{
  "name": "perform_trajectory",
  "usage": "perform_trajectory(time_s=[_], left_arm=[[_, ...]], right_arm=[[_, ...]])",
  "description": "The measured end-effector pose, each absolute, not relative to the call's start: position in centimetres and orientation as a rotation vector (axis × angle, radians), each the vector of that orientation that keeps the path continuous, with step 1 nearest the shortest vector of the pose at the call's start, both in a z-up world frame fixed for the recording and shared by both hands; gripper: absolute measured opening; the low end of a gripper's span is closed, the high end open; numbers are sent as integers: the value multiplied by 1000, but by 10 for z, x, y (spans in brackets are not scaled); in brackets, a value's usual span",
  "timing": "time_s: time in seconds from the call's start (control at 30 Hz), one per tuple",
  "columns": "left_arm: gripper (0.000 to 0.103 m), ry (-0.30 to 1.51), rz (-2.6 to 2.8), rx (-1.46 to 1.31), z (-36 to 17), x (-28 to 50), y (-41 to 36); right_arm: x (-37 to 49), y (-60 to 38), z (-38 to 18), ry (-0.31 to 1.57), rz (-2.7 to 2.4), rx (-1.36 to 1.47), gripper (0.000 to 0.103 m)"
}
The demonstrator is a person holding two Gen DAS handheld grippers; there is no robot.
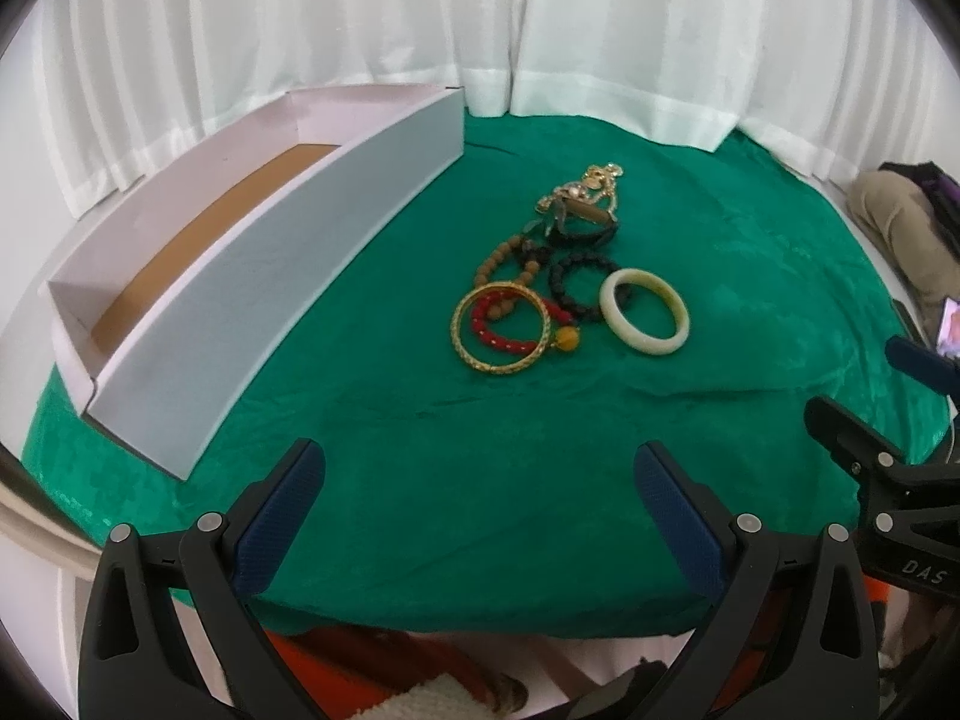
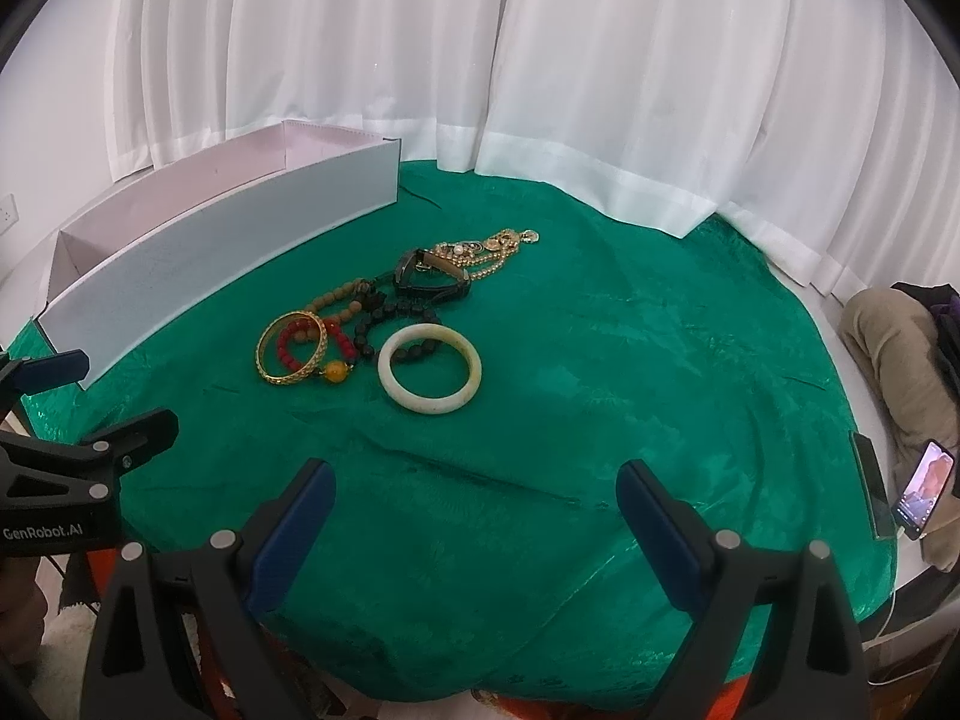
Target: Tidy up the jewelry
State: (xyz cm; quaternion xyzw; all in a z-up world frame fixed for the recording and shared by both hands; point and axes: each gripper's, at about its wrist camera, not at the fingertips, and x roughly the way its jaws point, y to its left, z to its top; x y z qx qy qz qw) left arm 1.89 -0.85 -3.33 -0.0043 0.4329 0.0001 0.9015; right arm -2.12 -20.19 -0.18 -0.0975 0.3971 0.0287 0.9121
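Two grippers hang over the near edge of a table draped in green cloth (image 1: pixel 540 510), neither touching anything. The left gripper (image 1: pixel 480 480) has its blue-padded fingers (image 1: pixel 282 516) spread wide apart with nothing between them; the right gripper (image 2: pixel 474 498) is spread just the same, also empty. From the left wrist view, the right one shows at about four o'clock.

All the jewelry sits in one loose cluster near the middle of the cloth, roughly twelve o'clock from both grippers. A pale jade-coloured bangle (image 1: pixel 645 312) lies flat at the near right of the pile, overlapping a black bead bracelet (image 1: pixel 576 288). To its left a gold bangle (image 1: pixel 503 327) lies over a red bead bracelet (image 1: pixel 510 324), with an amber bead (image 1: pixel 567 341) at its rim. Brown wooden beads (image 1: pixel 501 255) trail behind, then a dark band (image 1: pixel 585 228) and a tangle of gold chain (image 1: pixel 591 183) farthest back.

At ten o'clock stands a long white open box (image 1: pixel 288 264) with a brown floor, well apart from the pile. White curtains (image 1: pixel 420 18) hang behind.
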Motion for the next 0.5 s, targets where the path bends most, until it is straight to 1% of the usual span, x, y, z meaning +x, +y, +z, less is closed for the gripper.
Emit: perform_trajectory(time_s=[0.5], left_arm=[[103, 931, 0, -7, -42, 27, -11]], right_arm=[[-15, -207, -14, 865, 80, -172, 96]])
